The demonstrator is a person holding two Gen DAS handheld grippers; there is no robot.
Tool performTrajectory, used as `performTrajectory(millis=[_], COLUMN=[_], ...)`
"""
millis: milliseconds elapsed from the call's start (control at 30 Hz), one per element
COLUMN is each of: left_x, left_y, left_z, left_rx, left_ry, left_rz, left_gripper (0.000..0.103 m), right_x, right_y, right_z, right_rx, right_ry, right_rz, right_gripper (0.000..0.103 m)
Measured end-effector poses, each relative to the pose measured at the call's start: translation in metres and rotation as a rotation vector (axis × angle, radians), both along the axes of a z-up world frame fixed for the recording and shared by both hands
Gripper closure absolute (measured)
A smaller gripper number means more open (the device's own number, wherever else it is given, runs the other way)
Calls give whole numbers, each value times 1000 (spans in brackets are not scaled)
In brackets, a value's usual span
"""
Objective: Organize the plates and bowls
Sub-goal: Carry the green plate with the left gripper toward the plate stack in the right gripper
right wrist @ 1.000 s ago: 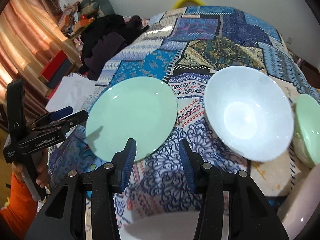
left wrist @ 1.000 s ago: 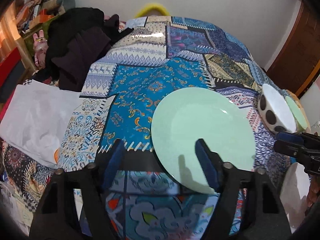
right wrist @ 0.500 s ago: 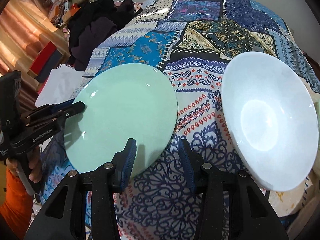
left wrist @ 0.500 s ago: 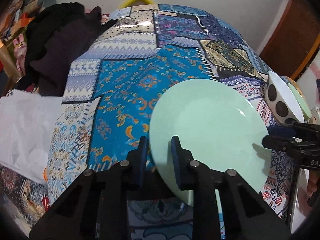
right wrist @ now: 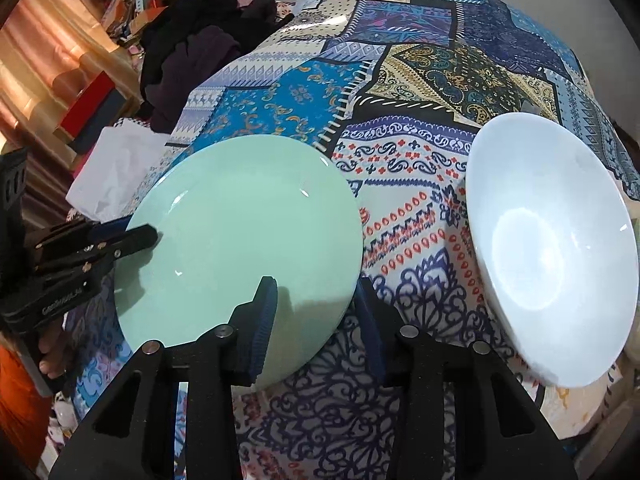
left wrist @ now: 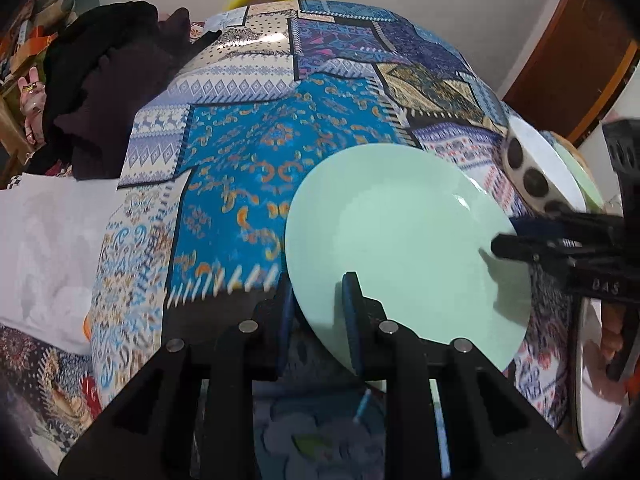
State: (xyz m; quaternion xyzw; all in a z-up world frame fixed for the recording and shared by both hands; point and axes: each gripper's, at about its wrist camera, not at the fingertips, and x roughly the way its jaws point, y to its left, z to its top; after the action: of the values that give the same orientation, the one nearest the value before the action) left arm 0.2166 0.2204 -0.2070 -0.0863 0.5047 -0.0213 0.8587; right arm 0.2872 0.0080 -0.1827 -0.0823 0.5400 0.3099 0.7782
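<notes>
Green plate (left wrist: 400, 240) between left tool (left wrist: 318, 312) pads

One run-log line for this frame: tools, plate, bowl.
left tool: shut on green plate rim | right tool: open, straddling plate's opposite rim | white bowl: on patterned cloth, untouched

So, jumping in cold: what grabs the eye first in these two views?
The mint-green plate in the middle, on the busy blue patchwork cloth, with both tools at its rim. The left hand-held gripper is clamped on its near left edge; the right hand-held gripper straddles its right edge, jaws not yet pressing. To the plate's right sits a big white bowl.
</notes>
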Motion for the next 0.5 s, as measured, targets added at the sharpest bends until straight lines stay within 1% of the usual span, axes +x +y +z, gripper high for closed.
performTrajectory(millis=[100,300,400,500], left_x=[-18,-47,-51,-48], left_y=[-3,-11,-15,-14], left_z=[1,4,2,0], left_rx=[-15,-51,-36,-48], left_ry=[13,32,25,28], left_rz=[-8,-18,-21,-7], left_gripper=[80,80,79,79], right_x=[-8,-22,-21,-22], right_y=[-2,-6,-5,-1], right_z=[2,1,-3,-7], right_rx=[11,-5,-13,-29], right_ry=[11,4,4,-5], right_rz=[16,59,64,74], right_gripper=[68,71,73,73])
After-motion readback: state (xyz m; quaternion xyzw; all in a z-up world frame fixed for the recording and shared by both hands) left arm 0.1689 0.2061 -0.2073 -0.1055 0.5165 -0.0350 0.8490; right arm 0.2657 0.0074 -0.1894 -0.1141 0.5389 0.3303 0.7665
